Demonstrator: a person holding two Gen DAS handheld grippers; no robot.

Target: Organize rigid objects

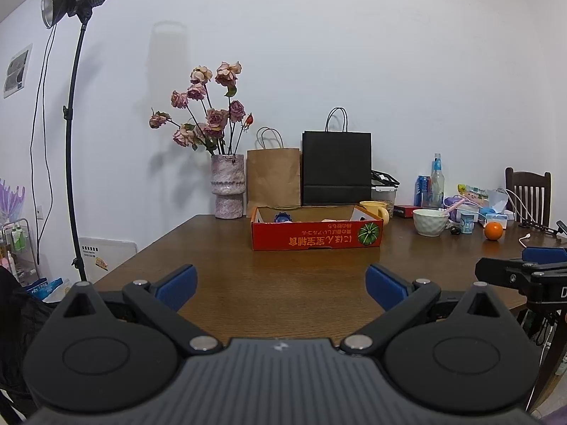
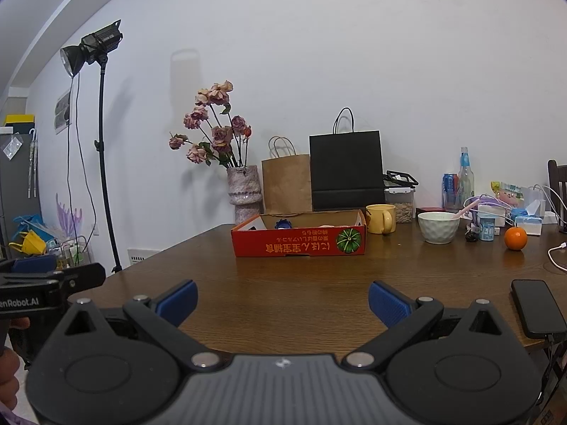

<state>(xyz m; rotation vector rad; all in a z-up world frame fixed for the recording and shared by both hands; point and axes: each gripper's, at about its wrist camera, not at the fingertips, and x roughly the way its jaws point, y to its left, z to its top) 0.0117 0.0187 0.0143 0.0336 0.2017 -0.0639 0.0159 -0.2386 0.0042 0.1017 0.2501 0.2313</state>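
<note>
Both grippers are empty, fingers spread wide: the left gripper (image 1: 281,285) and the right gripper (image 2: 282,301) hang low over the near edge of the table (image 1: 219,276), with bare wood between their blue pads and nothing in reach; the two tools sit side by side, each showing at the edge of the other's view, so a careless sweep inward could knock them together; a phone (image 2: 538,310) lies flat just beside the right gripper near the table edge, and a sideways swing there could push it off; further out, at mid-table, stands the red box (image 1: 317,237), open at the top with a few small items inside that are too hidden to name; it is light cardboard, so I judge a push from a pad would slide it rather than seat anything; behind and to the right are the loose rigid things: a yellow mug (image 2: 381,219) just beside the box, a bowl (image 2: 438,227) with a pink spoon that may tip out if lifted, an orange (image 2: 515,239) that will roll if nudged, and a tall bottle (image 2: 466,177) that a long reach could topple; a vase (image 1: 228,186) of flowers stands at the back, well apart
</note>
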